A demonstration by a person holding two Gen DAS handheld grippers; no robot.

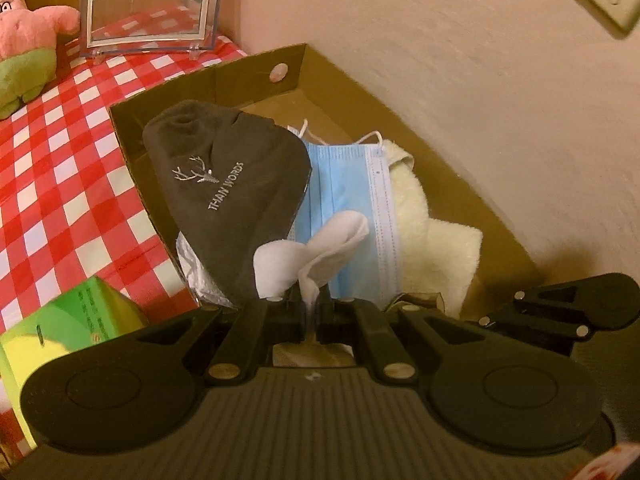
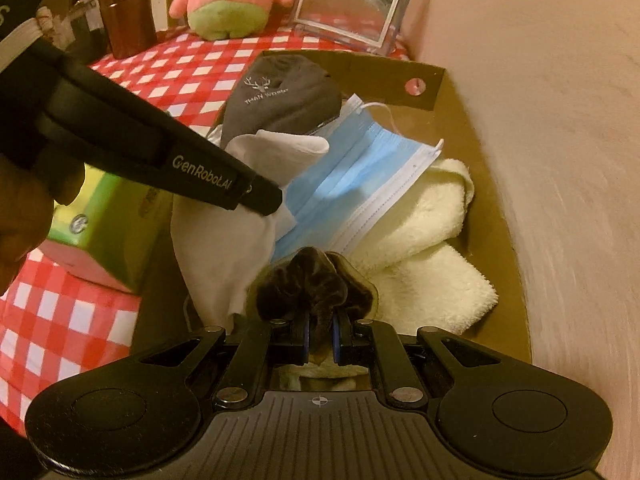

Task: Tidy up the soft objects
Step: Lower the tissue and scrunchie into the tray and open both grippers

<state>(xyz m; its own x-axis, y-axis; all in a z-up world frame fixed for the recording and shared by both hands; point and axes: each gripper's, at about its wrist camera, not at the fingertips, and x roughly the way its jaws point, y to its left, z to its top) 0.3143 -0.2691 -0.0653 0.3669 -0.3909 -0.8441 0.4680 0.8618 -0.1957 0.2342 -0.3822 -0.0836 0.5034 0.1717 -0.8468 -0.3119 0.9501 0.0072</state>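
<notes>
White cloth [image 1: 316,248] sat pinched in the left gripper [image 1: 310,304], dark scrunchie [image 2: 316,284] in the right gripper [image 2: 318,322] — both best released low inside the cardboard box [image 2: 496,216], lower centre.

A table under a red-and-white checked cloth [image 1: 60,184] carries a shallow brown cardboard box [image 1: 256,80] at its right edge, a green carton [image 1: 80,320] near left, and a pink-and-green plush star [image 2: 228,0], clear acrylic photo frame [image 2: 352,4] and brown cylindrical jar [image 2: 128,16] at the far side.
</notes>
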